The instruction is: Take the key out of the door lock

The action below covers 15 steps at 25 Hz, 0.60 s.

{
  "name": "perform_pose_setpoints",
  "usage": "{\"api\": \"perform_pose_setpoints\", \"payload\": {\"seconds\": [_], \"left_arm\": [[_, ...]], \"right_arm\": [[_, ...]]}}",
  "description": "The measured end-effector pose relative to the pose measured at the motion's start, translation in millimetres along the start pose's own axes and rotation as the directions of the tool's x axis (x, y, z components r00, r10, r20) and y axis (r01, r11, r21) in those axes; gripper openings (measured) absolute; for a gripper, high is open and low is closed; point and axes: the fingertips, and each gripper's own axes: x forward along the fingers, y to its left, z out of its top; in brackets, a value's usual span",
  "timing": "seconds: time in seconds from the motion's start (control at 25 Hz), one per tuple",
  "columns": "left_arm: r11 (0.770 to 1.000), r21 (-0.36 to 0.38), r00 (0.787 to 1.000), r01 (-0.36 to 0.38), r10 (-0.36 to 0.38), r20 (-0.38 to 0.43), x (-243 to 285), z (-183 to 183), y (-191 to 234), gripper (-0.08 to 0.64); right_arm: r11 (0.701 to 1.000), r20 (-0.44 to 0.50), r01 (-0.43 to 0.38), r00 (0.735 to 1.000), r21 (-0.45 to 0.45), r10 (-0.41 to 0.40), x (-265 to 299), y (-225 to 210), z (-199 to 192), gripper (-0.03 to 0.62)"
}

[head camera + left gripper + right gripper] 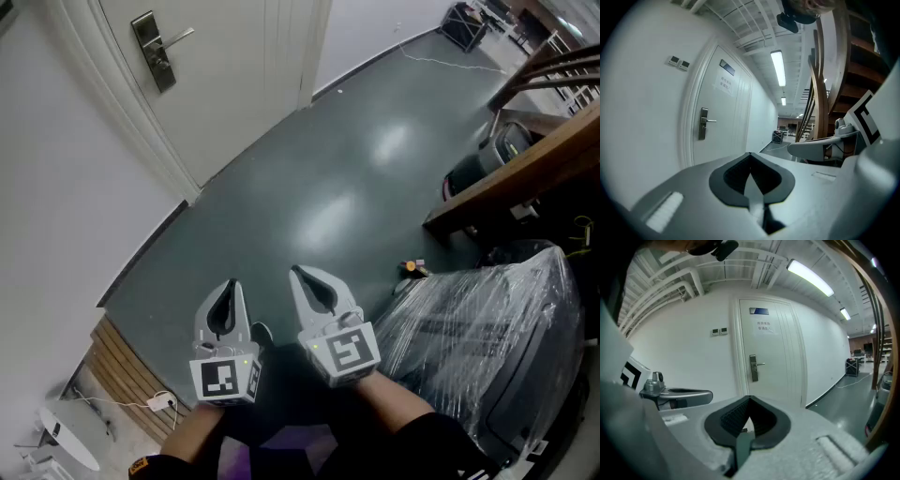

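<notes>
Both the left tool point(230, 289) and right tool point(300, 277) are closed on nothing, well apart from the door lock point(153, 52) across the floor point(309, 178). Any key there is too small to see; the removal seems not yet begun.

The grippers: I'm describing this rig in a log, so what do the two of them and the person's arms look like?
The left gripper and right gripper are alike: light grey shells tapering to a point, each with a teardrop opening lined in black ribbed padding. Behind each sits a cube bearing black-and-white square markers. No cables show on them. Dark clothing shows behind the forearms.
</notes>
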Motion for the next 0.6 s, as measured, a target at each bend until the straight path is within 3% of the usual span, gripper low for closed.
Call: {"api": "perform_pose_setpoints", "payload": {"seconds": [0.6], "left_arm": [[0.999, -0.034, 1.000, 0.015, -0.014, 0.024, -10.4, 1.2, 23.0, 0.018]], "right_arm": [[1.000, -0.045, -0.027, 0.999, 0.010, 0.028, 13.5, 29.2, -2.7, -0.008]]}}
